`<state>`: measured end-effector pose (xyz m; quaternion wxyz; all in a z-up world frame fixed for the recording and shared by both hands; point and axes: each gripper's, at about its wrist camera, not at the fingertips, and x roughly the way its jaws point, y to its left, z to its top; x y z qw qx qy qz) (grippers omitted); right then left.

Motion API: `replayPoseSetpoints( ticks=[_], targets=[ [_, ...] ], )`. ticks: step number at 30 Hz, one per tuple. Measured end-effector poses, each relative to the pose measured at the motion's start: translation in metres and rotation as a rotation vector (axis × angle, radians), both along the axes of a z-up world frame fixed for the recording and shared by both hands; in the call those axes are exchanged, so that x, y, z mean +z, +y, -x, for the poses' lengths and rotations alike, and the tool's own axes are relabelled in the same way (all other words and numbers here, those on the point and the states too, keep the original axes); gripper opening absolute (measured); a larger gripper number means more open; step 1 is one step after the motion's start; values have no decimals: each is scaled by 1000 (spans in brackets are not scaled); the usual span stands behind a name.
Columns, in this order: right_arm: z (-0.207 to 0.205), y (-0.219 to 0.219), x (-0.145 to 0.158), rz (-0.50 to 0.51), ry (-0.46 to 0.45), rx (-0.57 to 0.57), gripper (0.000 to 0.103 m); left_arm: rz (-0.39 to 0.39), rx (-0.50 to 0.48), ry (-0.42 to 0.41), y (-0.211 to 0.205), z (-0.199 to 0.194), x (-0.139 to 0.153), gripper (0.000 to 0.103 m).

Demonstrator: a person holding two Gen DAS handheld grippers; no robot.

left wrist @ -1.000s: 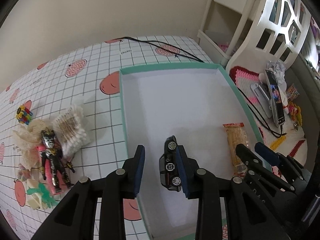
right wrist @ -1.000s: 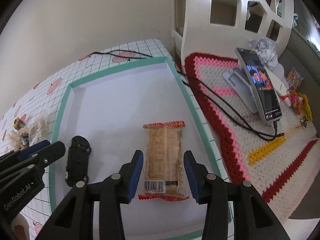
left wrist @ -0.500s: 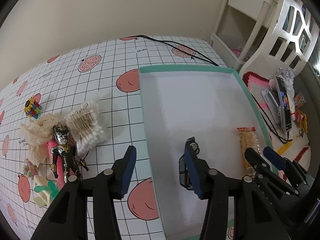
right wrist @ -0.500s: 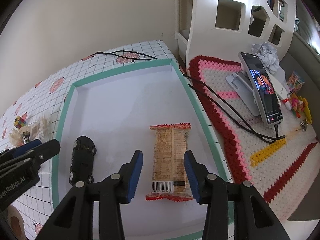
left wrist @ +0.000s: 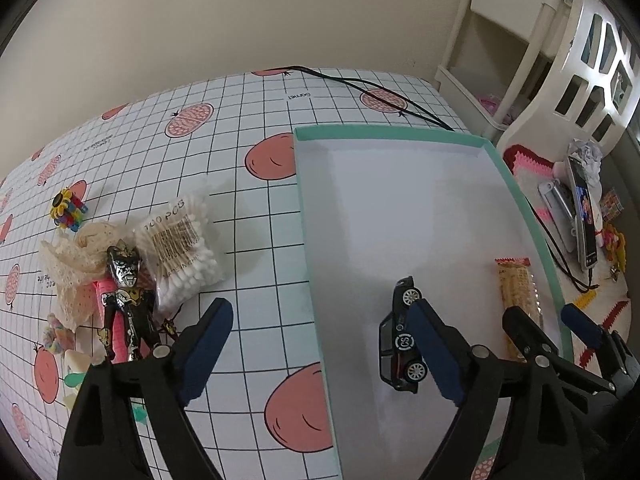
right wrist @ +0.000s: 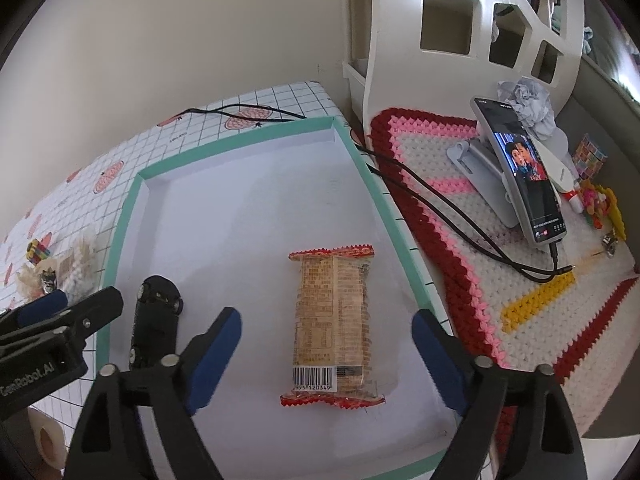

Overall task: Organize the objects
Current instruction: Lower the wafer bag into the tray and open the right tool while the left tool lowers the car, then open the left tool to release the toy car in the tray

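Shallow white box with teal rim [right wrist: 120, 236] is holding black toy car [right wrist: 154, 326], orange wrapped snack [right wrist: 332, 328] | left gripper [left wrist: 320, 354] is gaping, empty | right gripper [right wrist: 326, 356] is gaping, empty

Both grippers (left [left wrist: 320, 354], right [right wrist: 326, 356]) spread wide.

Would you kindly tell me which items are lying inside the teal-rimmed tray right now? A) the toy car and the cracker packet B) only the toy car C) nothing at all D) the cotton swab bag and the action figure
A: the black toy car and the cracker packet both rest on the white floor of the tray, while the swab bag and action figure remain outside on the patterned cloth.
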<state>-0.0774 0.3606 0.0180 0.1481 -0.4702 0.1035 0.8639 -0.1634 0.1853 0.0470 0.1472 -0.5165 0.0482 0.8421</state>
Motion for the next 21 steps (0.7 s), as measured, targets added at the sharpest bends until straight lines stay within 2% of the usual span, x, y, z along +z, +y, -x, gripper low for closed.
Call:
replayPoseSetpoints(
  ticks=[2, 4, 13, 21],
  targets=[
    [0, 1, -1, -1, 0, -2, 100, -1, 5, 6, -1, 1, -1, 91],
    [0, 1, -2, 4, 1, -2, 102, -1, 11, 11, -2, 1, -1, 100],
    [1, 2, -5, 7, -5, 4, 103, 3, 27, 31, -6, 3, -1, 103],
    [2, -12, 5, -23, 45, 56, 103, -17, 40, 57, -19, 3, 15, 103]
  ],
)
